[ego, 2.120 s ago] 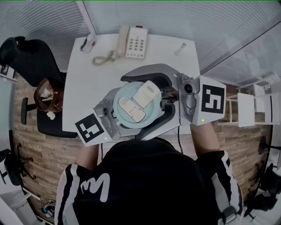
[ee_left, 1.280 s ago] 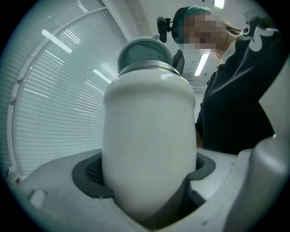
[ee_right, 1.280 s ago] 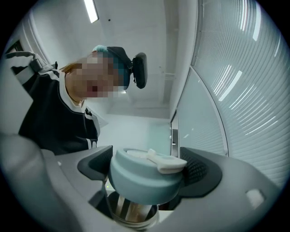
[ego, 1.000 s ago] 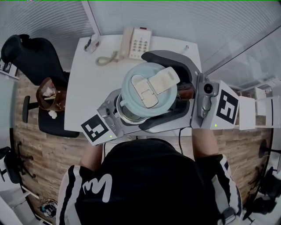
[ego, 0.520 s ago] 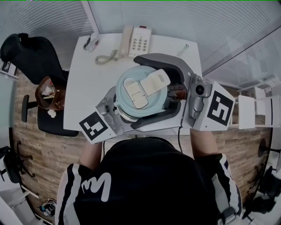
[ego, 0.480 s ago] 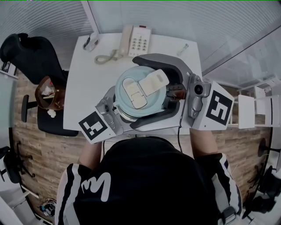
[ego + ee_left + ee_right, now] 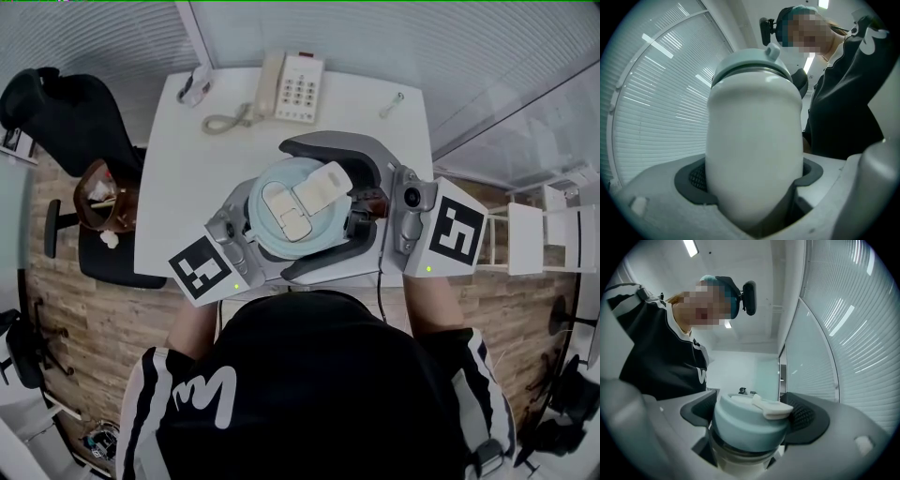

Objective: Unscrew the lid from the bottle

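Head view caught both tools locked on one target over the near edge of the white table (image 7: pixel 187 169). Right in front of the person's chest sat the bottle, seen from above as a round pale-blue lid (image 7: pixel 298 208) with a white flip cap lying across its top. The grey arms of the right gripper (image 7: pixel 352 220) curved round that lid from the far side and the near side. The left gripper (image 7: pixel 246 246) came in low from the left, and most of it was hidden beneath the lid.

Left gripper view told the lower half of the story. The white bottle (image 7: pixel 754 140) filled the frame and stood upright. Both dark pads pressed against its body low down, so that tool was clamped firmly on the bottle. The lid showed as a pale band up at the top, seated on the neck.

Right gripper view looked at the top end. The lid sat squarely between the two ribbed pads (image 7: pixel 806 416), one touching each side, and the white cap stuck out to the right. That tool was closed tight on the lid, with the bottle's shoulder visible just beneath.

Farther back on the table lay a cream phone (image 7: pixel 295 86) with its coiled cord. A black chair (image 7: pixel 66 112) stood off to the left.
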{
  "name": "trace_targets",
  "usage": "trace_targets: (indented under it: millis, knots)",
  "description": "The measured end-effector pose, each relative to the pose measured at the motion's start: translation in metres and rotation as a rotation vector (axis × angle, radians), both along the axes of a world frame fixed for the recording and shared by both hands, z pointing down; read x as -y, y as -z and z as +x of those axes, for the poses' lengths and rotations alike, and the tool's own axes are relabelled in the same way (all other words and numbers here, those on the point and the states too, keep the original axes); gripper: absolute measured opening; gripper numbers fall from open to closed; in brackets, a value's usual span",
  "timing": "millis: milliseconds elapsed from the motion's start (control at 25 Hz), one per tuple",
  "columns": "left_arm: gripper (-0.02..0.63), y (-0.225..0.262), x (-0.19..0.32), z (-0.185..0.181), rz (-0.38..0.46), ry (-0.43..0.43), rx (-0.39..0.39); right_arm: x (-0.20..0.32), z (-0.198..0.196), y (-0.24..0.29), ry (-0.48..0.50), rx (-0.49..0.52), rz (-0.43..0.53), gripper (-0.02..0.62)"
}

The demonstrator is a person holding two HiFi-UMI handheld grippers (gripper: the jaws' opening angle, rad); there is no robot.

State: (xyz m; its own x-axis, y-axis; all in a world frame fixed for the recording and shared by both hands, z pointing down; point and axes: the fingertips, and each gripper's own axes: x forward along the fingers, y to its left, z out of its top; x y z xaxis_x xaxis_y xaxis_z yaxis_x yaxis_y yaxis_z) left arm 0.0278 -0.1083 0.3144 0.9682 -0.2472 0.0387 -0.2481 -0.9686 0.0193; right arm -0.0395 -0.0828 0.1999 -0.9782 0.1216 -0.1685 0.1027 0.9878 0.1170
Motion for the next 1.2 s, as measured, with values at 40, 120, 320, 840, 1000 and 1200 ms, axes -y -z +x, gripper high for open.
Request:
trace_targets:
  millis: [40, 120, 320, 840, 1000, 1200]
  knots:
    - [0.468, 0.000, 0.000, 0.000, 0.000, 0.000, 0.001, -0.001, -0.001, -0.002, 0.001, -0.005, 0.001, 0.462]
    - [0.468, -0.001, -0.001, 0.000, -0.004, 0.000, -0.002, -0.002, -0.001, -0.005, -0.002, -0.015, 0.005, 0.462]
    - [0.468, -0.001, -0.002, 0.002, 0.000, -0.002, -0.004, -0.004, 0.000, -0.008, -0.007, -0.018, 0.019, 0.463]
    - [0.468, -0.001, 0.000, -0.017, -0.019, 0.065, -0.050, 0.012, 0.028, 0.008, -0.140, 0.085, -0.039, 0.463]
    - [0.468, -0.002, 0.007, -0.039, -0.019, 0.117, -0.063, 0.019, 0.032, -0.006, -0.201, 0.065, -0.056, 0.408]
    - [0.468, 0.002, 0.012, -0.051, -0.010, 0.177, -0.064, 0.030, 0.059, -0.021, -0.290, 0.061, -0.091, 0.358]
